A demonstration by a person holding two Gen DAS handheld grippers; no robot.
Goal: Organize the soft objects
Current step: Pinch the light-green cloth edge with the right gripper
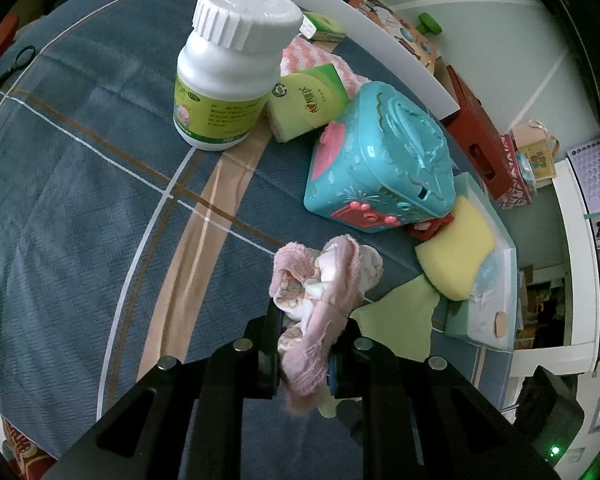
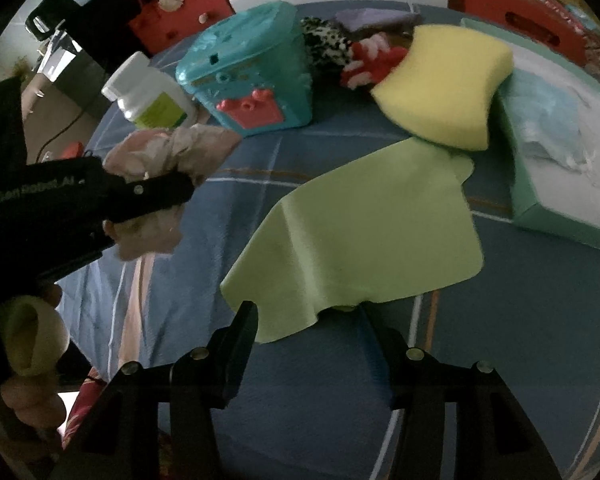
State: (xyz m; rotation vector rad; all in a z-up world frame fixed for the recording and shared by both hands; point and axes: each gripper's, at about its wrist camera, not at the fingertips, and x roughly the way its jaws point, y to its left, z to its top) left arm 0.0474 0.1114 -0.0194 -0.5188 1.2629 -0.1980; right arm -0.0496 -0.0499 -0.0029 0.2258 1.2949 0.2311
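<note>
Pink cloth (image 1: 320,296) pinched in left gripper (image 1: 306,354); right gripper (image 2: 312,320) wide, perhaps just short of green cloth (image 2: 364,232).

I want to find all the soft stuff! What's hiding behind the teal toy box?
Behind the teal box lie a spotted cloth, a red-and-white knit and a purple cloth. The box covers part of the spotted cloth.

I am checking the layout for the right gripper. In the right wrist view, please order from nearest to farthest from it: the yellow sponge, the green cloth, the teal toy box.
1. green cloth: just ahead of the open right gripper, its near edge at the fingertips.
2. yellow sponge: beyond the cloth, to the right.
3. teal toy box: farther back, to the left.
</note>
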